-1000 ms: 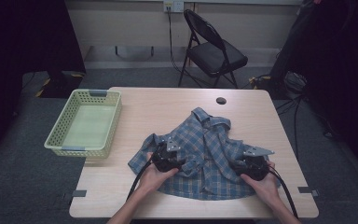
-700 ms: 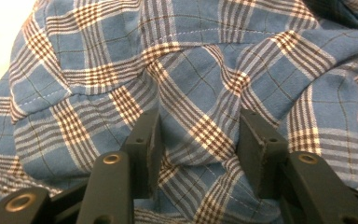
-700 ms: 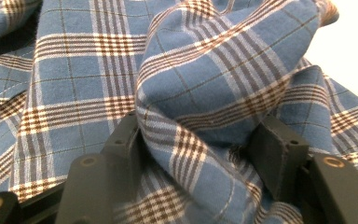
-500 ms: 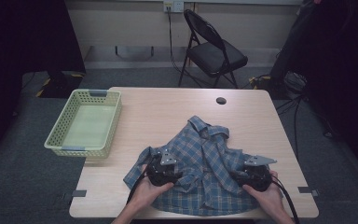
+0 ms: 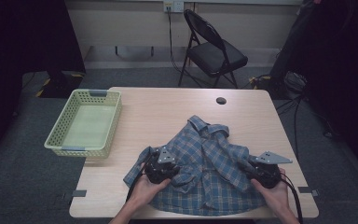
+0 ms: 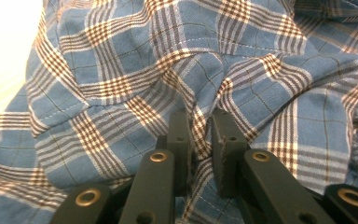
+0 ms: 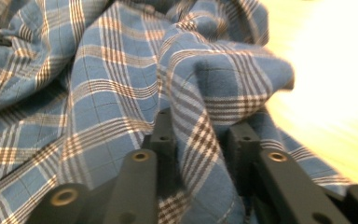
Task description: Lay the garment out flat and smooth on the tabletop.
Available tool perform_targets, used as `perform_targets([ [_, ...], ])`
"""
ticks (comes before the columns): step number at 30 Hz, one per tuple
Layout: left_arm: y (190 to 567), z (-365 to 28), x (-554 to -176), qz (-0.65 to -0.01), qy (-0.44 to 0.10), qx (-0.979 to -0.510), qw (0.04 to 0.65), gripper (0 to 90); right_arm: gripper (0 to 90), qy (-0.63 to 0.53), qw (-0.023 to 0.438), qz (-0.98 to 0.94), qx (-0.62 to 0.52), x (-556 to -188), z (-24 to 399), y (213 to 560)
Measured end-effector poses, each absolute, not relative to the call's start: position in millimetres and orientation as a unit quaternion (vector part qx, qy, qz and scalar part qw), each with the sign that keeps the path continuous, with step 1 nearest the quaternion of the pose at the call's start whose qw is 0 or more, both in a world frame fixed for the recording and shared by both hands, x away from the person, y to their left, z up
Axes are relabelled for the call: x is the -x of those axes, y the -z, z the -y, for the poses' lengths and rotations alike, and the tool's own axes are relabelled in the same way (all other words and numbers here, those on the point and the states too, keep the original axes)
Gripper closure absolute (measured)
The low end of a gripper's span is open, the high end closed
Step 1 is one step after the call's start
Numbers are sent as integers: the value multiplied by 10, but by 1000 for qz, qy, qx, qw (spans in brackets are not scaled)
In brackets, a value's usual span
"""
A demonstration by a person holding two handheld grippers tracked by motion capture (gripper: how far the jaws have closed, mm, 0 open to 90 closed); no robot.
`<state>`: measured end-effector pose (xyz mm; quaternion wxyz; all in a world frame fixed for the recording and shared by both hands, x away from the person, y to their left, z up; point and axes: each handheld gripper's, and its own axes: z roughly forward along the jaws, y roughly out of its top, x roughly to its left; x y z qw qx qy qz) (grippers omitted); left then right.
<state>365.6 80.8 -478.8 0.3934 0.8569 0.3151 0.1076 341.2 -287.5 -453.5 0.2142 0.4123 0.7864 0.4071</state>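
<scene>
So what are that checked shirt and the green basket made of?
The shirt looks like soft woven cotton, matte: stitched seams show and it creases into folds. The basket looks like moulded plastic, pale green with a slight sheen and lattice walls. Both are guesses from looks alone.

Both forearms enter from the bottom of the high view, each hand wrapped around a hand-held gripper — left hand-held gripper (image 5: pixel 162 169) set left of centre, right hand-held gripper (image 5: pixel 264 171) out toward the right, jaws pointing away from the person. Left jaws have just been closing and now pinch a thin fold of the shirt (image 6: pixel 121 70) between the pads. Right jaws, also just closing, stand a little wider — a thicker fold bunched between them, pads pressing it.
</scene>
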Motion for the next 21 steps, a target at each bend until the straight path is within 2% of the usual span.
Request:
perform_targets([
  [12,4625,-1004,-3710,-325,-130,-836,423,807,741,-421,238,-759,-435,-3455,3115,4399],
  [21,4407,-1238,-3821,-346,-167,-813,438,810,744,-408,280,-741,-454,-3548,3321,4248],
])
